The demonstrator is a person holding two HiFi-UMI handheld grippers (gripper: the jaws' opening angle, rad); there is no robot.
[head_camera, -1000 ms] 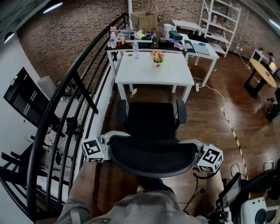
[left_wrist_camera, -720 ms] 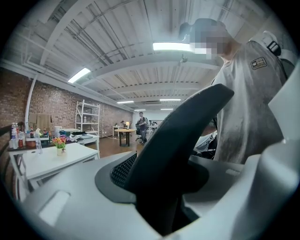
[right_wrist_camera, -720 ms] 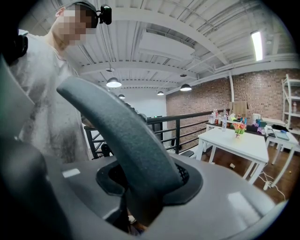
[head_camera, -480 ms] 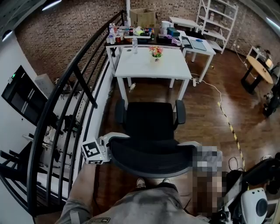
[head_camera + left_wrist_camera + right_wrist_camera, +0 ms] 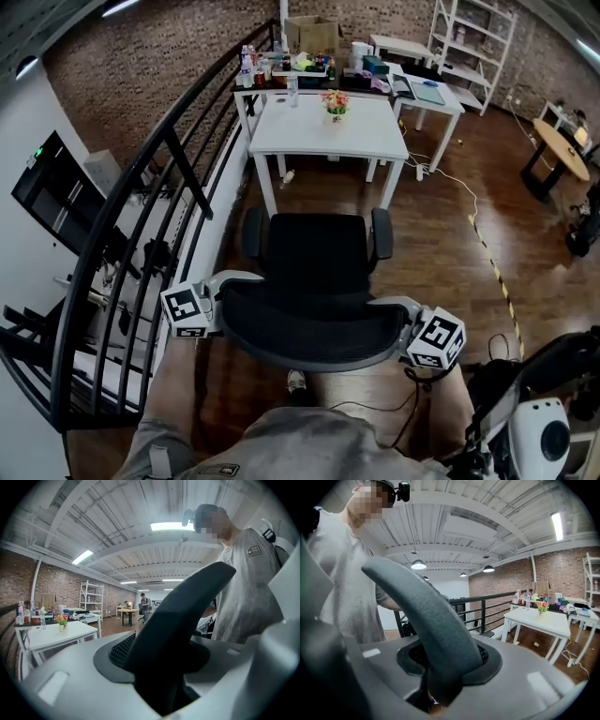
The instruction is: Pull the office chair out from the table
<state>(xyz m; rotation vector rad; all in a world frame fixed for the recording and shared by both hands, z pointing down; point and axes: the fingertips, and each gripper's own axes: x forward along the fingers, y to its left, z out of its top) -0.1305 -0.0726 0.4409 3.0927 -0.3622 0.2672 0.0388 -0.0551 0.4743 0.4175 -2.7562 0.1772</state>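
Chair [image 5: 314, 272] stands on the wood floor [image 5: 441, 253] right in front of the person, its back turned to them. A shoe [image 5: 296, 380] shows under the backrest [image 5: 314, 323]. The left gripper [image 5: 223, 302] has the backrest's left end and the right gripper [image 5: 401, 326] its right end. In each gripper view the grey jaws are closed on the dark curved rim, which rises from between them. Past the backrest lie the black seat and two armrests. The seat's front is out from under the white bench [image 5: 300, 141], with floor showing between them. A pot of flowers [image 5: 335, 103] stands on that bench. Behind it a second bench [image 5: 258, 93] carries bottles [image 5: 247, 61] and a cardboard box [image 5: 312, 33]. A black railing [image 5: 159, 178] runs along the left.
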